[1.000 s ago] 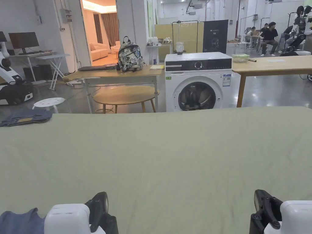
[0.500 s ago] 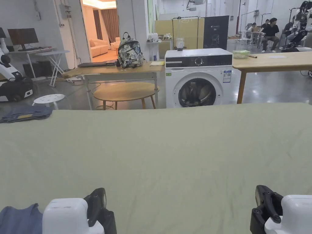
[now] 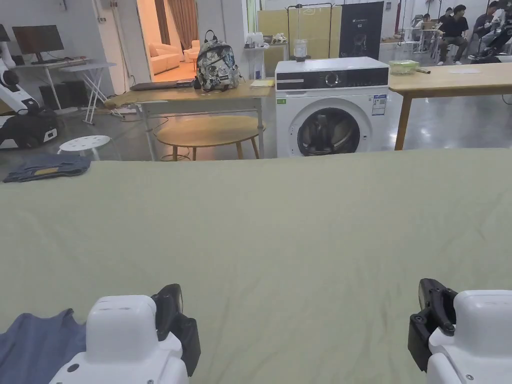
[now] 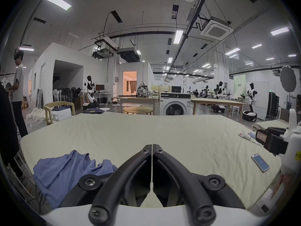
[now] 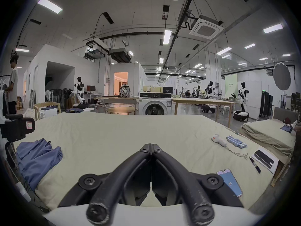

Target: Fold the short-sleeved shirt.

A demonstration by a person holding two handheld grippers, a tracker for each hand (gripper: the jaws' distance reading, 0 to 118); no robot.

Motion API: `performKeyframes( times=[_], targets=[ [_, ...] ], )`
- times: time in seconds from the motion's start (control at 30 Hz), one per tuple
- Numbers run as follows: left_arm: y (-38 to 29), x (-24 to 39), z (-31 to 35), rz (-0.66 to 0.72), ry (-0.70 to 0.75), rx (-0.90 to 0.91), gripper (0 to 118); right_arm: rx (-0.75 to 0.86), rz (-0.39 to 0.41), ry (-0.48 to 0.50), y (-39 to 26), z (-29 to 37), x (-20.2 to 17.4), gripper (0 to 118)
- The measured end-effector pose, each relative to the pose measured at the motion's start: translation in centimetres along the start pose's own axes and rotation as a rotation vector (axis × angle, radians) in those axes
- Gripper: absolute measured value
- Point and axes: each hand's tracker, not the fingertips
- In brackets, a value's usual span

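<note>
Both tools, left tool [image 4: 152,145] and right tool [image 5: 151,145], jaws together, empty; blue shirt [image 4: 65,169] crumpled, partly hidden behind left tool.

Nothing is legible; the white mark on the black banner [image 3: 361,37] is too small.

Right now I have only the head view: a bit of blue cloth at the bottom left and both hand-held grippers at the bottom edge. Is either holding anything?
Observer: No. In its own view, the left hand-held gripper has its jaws closed together on nothing.
Reviewer: And the right one?
Observer: The right hand-held gripper is likewise shut and empty.
Reviewer: What state is the cloth in?
Observer: The blue shirt lies crumpled in a heap at the near left corner of the bed, not yet folded.
</note>
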Motion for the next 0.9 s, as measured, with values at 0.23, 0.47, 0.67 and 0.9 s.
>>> performKeyframes(
  times=[0.23, 0.47, 0.67, 0.9],
  targets=[
    [0.0, -0.3, -0.1, 0.010, 0.002, 0.001, 0, 0.010, 0.001, 0.002, 0.3, 0.1, -0.1, 0],
    [2.2, -1.4, 1.2, 0.004, 0.007, 0.104, 0, 0.094, -0.026, 0.047, 2.4, 0.5, -0.7, 0],
    [4.0, -3.2, 1.9, 0.027, 0.007, 0.158, 0, 0.172, 0.076, 0.066, 3.3, 1.2, -1.5, 0],
    [4.6, -15.0, 4.0, -0.042, 0.003, 0.007, 83, 0.169, 0.143, 0.215, 2.2, 1.2, -2.6, 0]
  ],
)
